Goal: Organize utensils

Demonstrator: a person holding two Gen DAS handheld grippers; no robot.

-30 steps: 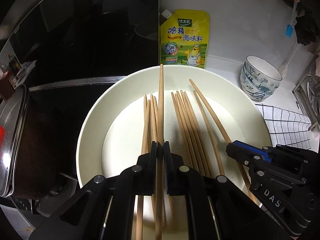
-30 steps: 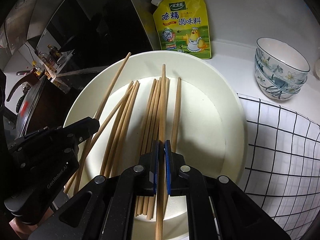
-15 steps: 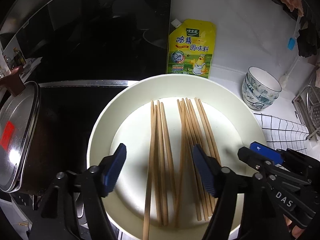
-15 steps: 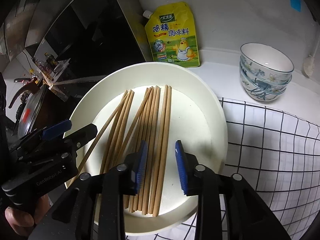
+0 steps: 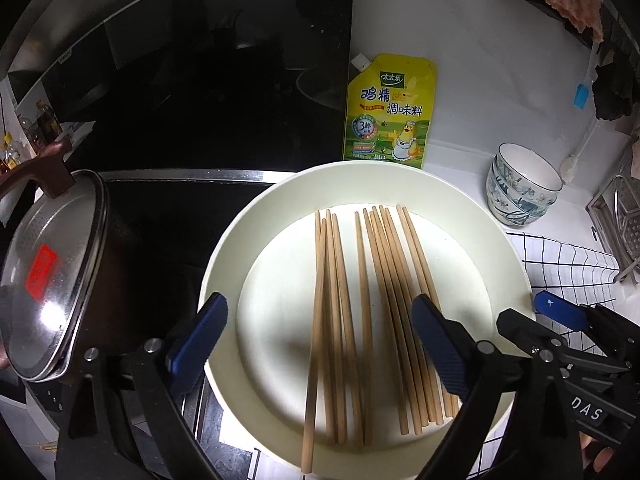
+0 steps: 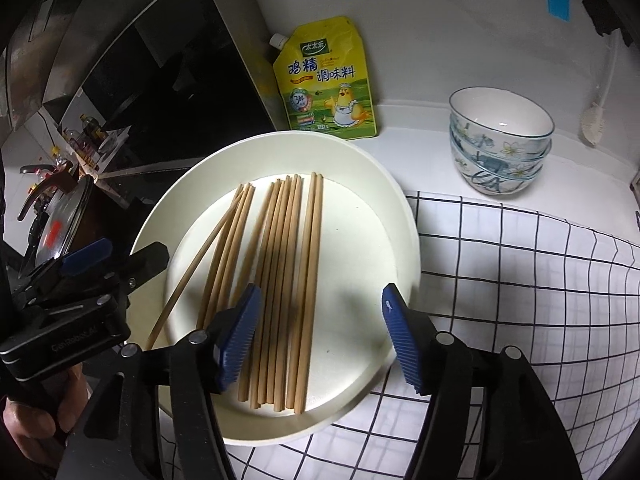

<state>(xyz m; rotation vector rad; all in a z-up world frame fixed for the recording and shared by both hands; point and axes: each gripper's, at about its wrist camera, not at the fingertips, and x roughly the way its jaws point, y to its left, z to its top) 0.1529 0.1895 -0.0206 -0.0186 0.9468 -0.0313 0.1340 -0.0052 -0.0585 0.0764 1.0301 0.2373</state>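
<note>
In your left wrist view, the left gripper [image 5: 318, 344] hangs over the white plate [image 5: 504, 248] with its jaws spread wide and still opening; nothing is pinched, and the wooden chopsticks [image 5: 372, 320] lie flat on the plate between and below the two blue pads. Only this view shows you the lidded pot [image 5: 52, 280] at the left edge and the metal rack [image 5: 620, 220] at the far right; it also shows the right gripper [image 5: 560, 332] just right of the plate. In your right wrist view, the right gripper [image 6: 320, 336] is likewise opening and grips nothing; the chopsticks [image 6: 280, 280] lie beneath it, most of them under and left of its left pad, with one stick angled out over the plate's [image 6: 400, 216] left rim toward the left gripper [image 6: 112, 256]. Only this view shows you the checked cloth [image 6: 520, 300] under the plate's right side at full extent. Beyond the plate, both views show the yellow seasoning pouch [image 6: 328, 88] leaning on the wall and the stacked bowls [image 6: 500, 144] to its right.
</note>
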